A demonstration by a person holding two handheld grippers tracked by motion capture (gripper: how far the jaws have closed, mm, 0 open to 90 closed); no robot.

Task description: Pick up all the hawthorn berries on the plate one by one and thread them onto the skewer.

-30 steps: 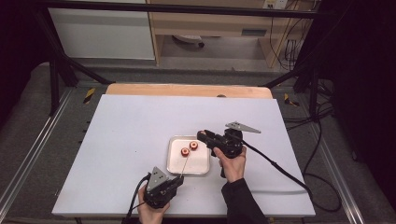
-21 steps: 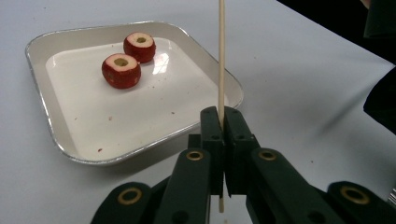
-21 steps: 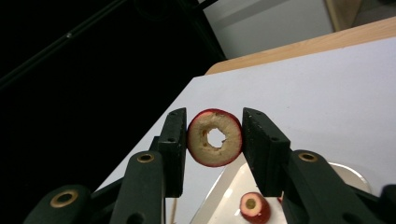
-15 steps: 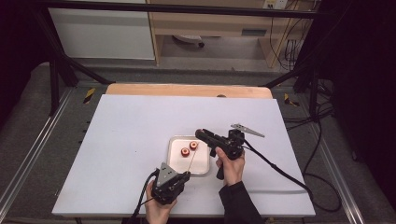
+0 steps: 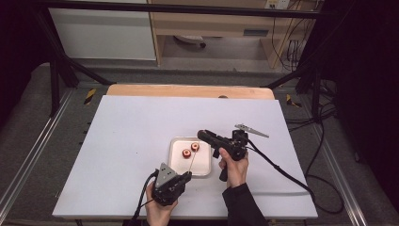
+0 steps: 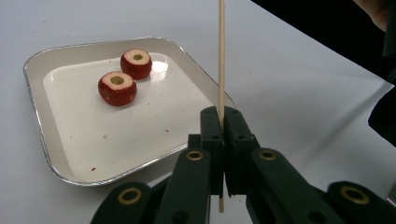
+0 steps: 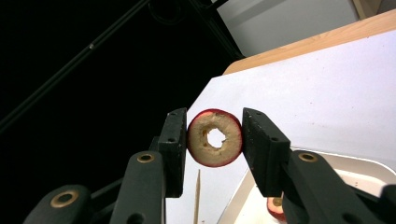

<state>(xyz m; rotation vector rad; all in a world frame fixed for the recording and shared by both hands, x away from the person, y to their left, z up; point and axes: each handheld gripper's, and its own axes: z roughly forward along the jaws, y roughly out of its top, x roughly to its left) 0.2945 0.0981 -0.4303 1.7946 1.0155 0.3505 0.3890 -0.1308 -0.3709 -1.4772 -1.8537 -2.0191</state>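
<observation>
Left gripper (image 6: 223, 154): clenched on skewer (image 6: 221, 56), upright beside the tray, ready for threading.
Right gripper (image 7: 214, 140): grasping cored fruit ring (image 7: 215, 138), hole exposed, raised over tray's edge.
Tray (image 5: 175, 143): keeps two fruit pieces (image 5: 190, 150).

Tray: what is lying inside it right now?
Two red cored fruit pieces stand side by side, cut faces up, in the tray, with a few crumbs. In the high view the skewer crosses above its floor; nothing shows beneath the pieces.
</observation>
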